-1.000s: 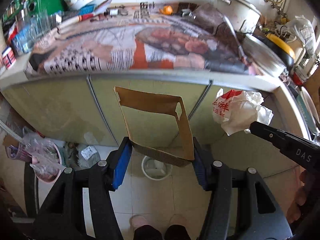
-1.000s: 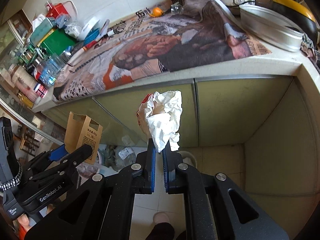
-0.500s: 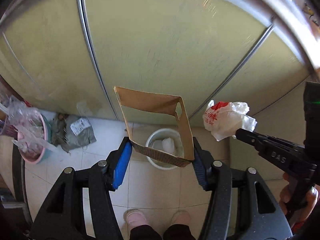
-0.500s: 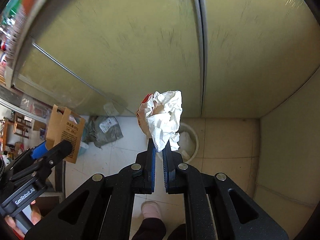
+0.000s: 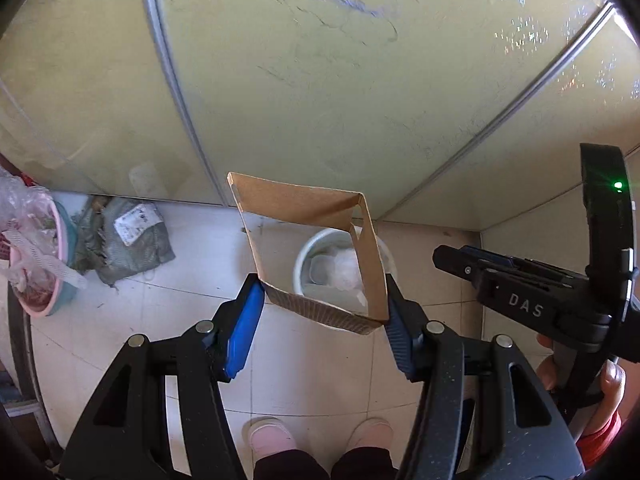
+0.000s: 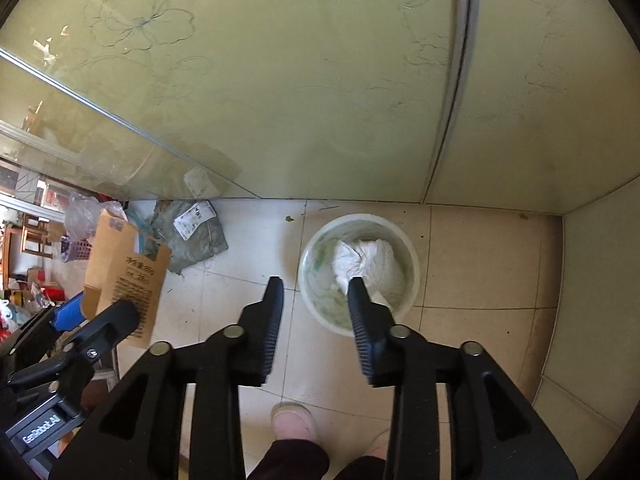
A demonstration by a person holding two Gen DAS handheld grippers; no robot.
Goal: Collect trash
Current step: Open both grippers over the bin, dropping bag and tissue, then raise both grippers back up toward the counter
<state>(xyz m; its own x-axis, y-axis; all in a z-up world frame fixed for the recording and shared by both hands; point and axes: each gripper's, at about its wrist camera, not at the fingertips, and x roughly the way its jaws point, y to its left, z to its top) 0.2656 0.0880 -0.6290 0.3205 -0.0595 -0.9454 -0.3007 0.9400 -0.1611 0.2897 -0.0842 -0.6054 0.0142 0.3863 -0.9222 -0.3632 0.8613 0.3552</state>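
Left wrist view: left claw (image 5: 322, 312) clamped on brown paper bag (image 5: 316, 248), mouth spread open, long axis pointing away toward cabinet doors (image 5: 320, 80). White bin (image 5: 306, 258) on floor directly below and beyond bag (seen through its open frame). Right wrist view: right claw (image 6: 314, 304) spread apart and holding nothing, crumpled white wrapper (image 6: 366, 260) lying inside bin. Likely next: bag into bin, left claw nearer, a short drop straight ahead and down.

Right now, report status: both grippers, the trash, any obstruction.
Right gripper open, empty. Crumpled white bag in the bin. Left gripper shut on brown paper bag, above bin. Nothing blocking.
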